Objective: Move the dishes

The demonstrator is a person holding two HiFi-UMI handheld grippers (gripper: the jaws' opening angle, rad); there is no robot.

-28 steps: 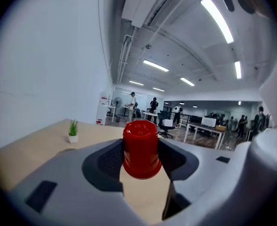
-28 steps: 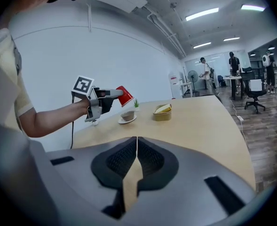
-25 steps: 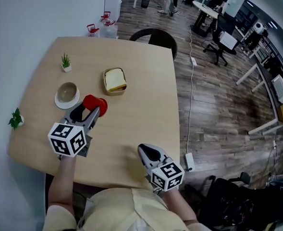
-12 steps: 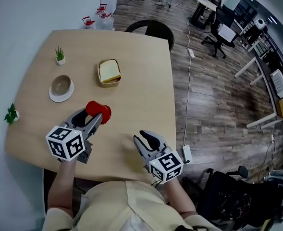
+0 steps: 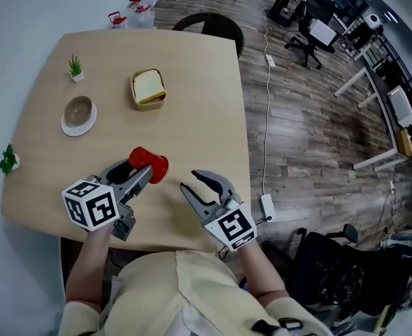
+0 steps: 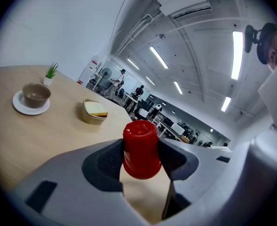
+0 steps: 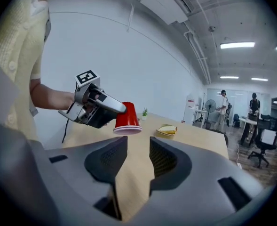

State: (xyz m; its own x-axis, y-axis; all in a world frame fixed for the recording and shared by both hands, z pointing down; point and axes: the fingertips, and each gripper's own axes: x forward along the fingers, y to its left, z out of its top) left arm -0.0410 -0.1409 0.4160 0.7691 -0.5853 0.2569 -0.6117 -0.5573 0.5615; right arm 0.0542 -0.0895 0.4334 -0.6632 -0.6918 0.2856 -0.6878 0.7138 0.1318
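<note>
cup (image 5: 155,166) of thin red plastic, turned mouth down, sits pinched across its wall between the jaws of the left gripper (image 5: 141,171), over the near part of the table (image 5: 192,89) and well apart from the bowl (image 5: 77,109) and the yellow-filled tub (image 5: 148,88) farther back. it looks light, slick and easy to crush, so i judge a gentle squeeze near the stiffer rim the safest hold. the right gripper (image 5: 189,180) hovers beside it with nothing between its jaws, which have just been opening and stand wide apart
</note>
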